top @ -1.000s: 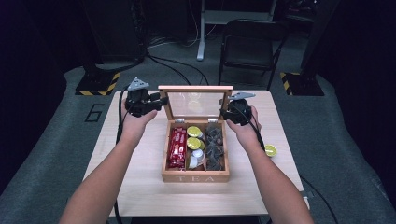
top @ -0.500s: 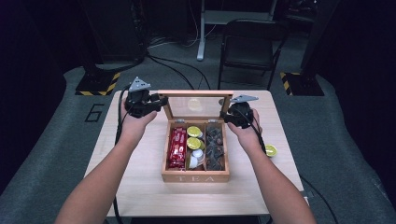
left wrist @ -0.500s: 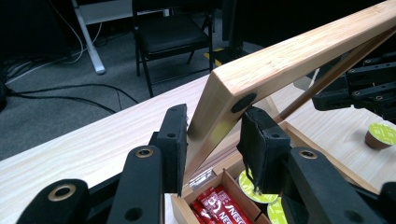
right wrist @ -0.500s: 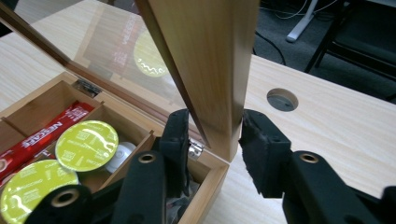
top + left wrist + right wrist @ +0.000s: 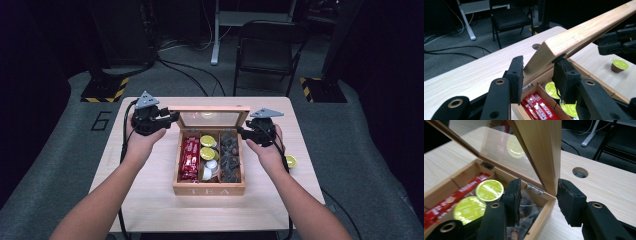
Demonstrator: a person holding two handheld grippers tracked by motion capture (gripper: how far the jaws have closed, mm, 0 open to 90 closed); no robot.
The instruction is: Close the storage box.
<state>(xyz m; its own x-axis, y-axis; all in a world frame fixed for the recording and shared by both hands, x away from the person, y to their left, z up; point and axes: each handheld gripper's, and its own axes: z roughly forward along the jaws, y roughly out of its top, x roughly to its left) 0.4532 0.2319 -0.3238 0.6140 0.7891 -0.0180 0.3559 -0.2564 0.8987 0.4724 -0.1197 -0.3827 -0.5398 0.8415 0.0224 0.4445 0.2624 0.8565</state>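
A wooden tea box (image 5: 209,190) sits mid-table with its glass-paned lid (image 5: 210,117) raised. Inside are red sachets (image 5: 190,157), green-topped capsules (image 5: 207,141) and dark pieces (image 5: 230,155). My left gripper (image 5: 172,117) is shut on the lid's left frame (image 5: 549,50); its pads (image 5: 560,75) press the wood, though the jaws have just eased slightly. My right gripper (image 5: 241,131) has just been opening. In the right gripper view (image 5: 539,192) the lid's right edge (image 5: 544,152) stands between the jaws with a gap on the glass side.
A loose green-topped capsule (image 5: 290,161) lies on the table right of the box, also seen in the left gripper view (image 5: 619,65). A cable hole (image 5: 580,172) is near the table's far edge. A black chair (image 5: 265,50) stands beyond the table.
The right gripper's jaws have spread and that hand has slid a little to the right. The lid's top edge sits lower in the high view than before. The left hand has stayed put.
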